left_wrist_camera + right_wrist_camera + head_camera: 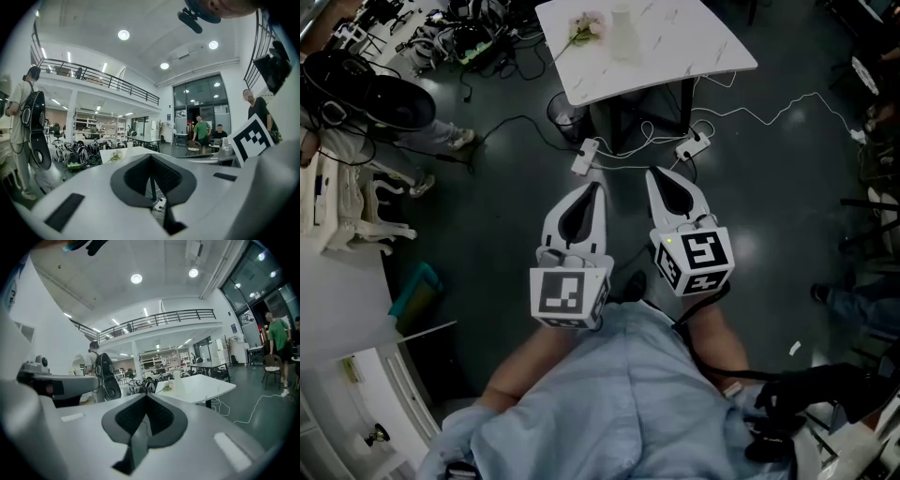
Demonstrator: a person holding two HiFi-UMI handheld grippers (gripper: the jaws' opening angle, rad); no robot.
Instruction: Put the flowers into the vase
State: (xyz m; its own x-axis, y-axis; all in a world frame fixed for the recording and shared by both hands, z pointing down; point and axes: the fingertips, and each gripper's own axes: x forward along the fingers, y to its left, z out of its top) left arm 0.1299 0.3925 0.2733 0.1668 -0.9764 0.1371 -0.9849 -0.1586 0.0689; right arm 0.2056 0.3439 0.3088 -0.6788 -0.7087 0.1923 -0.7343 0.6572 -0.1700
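Note:
A pale flower [582,29] lies on the white marble table [675,47] at the far end of the head view, just left of a whitish vase [623,34]. Both grippers hang over the dark floor, well short of the table. My left gripper [598,187] is shut with nothing in it; my right gripper [653,173] beside it is also shut and empty. In the right gripper view the table [201,386], the flower [168,386] and the vase [177,382] sit beyond the closed tips [146,396]. In the left gripper view the flower [115,157] lies left of the tips [150,156].
Two power strips [584,156] [693,145] and loose cables lie on the floor between me and the table. A person with a dark backpack [380,100] stands at the left beside white furniture [347,211]. A teal object [416,292] lies at lower left.

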